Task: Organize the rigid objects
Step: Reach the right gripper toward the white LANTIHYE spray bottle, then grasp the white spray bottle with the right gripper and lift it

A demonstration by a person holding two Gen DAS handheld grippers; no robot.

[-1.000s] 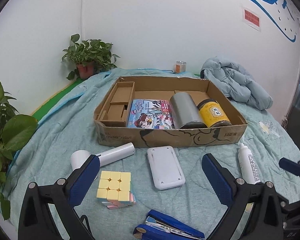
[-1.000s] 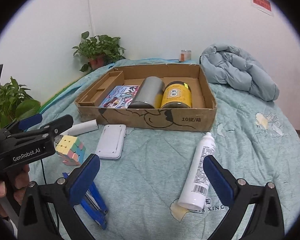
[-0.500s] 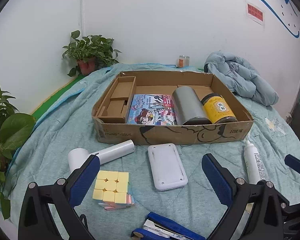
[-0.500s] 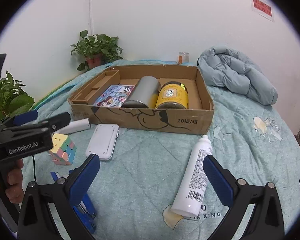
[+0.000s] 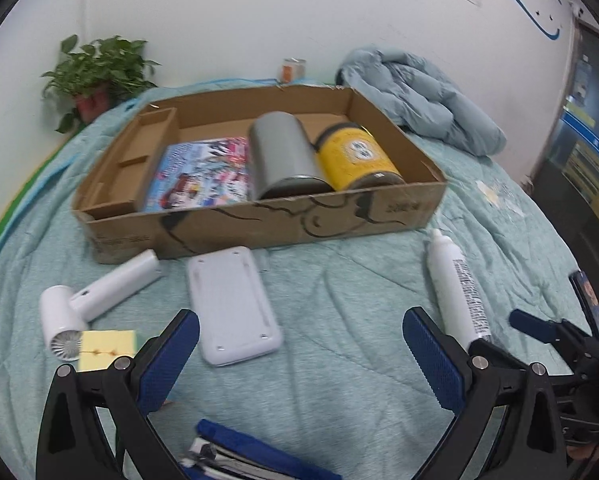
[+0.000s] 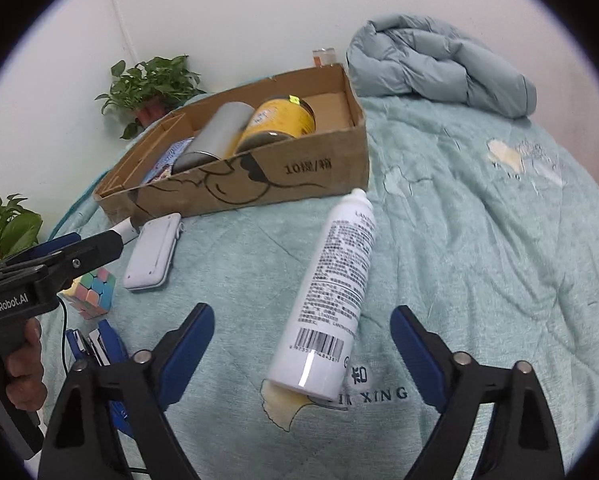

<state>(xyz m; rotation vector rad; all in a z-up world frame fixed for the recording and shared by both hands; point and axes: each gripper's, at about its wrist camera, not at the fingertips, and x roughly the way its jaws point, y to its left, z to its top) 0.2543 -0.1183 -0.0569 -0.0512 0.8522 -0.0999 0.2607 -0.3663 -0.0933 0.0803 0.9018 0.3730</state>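
On the teal quilted bed, the white cylindrical plastic bottle lies between the right tool's closing blue pads – untouched. The left tool gapes over bare quilt; a blue stapler is cut off below, the pastel puzzle cube half hidden.

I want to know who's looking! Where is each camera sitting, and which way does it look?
Left wrist: on the left gripper, looking down at the bed past its open blue fingers, toward the cardboard box.
Right wrist: on the right gripper, fingers closing around the white bottle; a hand shows at left.
Shared: box, bottle, white case, cube.
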